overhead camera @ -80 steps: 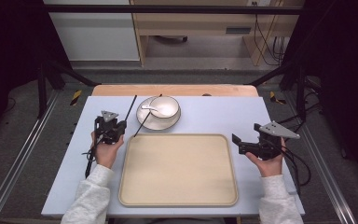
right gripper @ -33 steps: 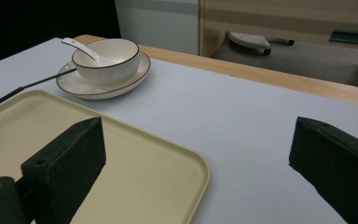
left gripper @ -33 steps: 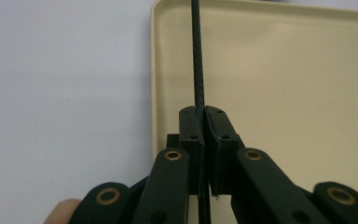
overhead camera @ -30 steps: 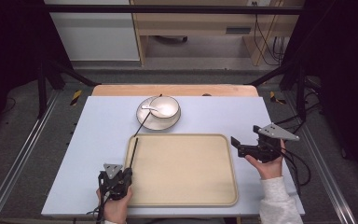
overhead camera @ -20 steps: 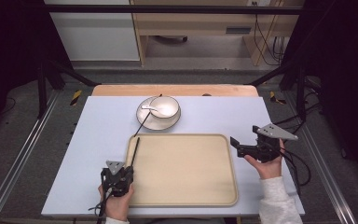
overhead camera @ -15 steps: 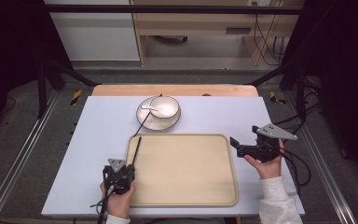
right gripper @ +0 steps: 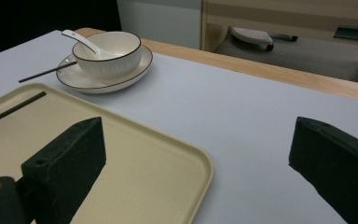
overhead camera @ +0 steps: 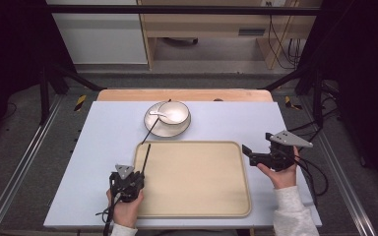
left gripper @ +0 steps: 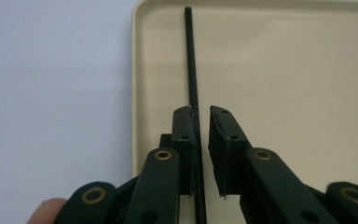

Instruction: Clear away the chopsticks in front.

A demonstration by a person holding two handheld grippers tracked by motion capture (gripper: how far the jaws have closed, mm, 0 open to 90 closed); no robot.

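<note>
A thin black chopstick (overhead camera: 144, 155) (left gripper: 189, 60) lies along the left edge of the beige tray (overhead camera: 197, 196) (left gripper: 284, 70). My left gripper (overhead camera: 137, 177) (left gripper: 203, 112) is at the tray's front left corner. Its jaws have just been opening: the chopstick rests against the left pad, with a gap to the right pad. A second chopstick (overhead camera: 152, 130) (right gripper: 44, 72) leans on the plate (overhead camera: 153, 129) (right gripper: 135, 65). On that plate sits a white bowl (overhead camera: 173, 112) (right gripper: 109, 53) with a white spoon (overhead camera: 156, 114) (right gripper: 81, 41) in it. My right gripper (overhead camera: 250, 153) (right gripper: 198, 128) stands wide open at the tray's right edge, holding nothing.
The pale blue table top (overhead camera: 108, 132) has a wooden strip (overhead camera: 182, 94) along its far edge. Dark frame posts and metal rails flank the table. A cable (overhead camera: 315, 172) trails from the right gripper towards the right edge.
The left gripper brought the chopstick from beside the plate down to the tray's front left, where it now lies. In the last second both hands barely moved.
</note>
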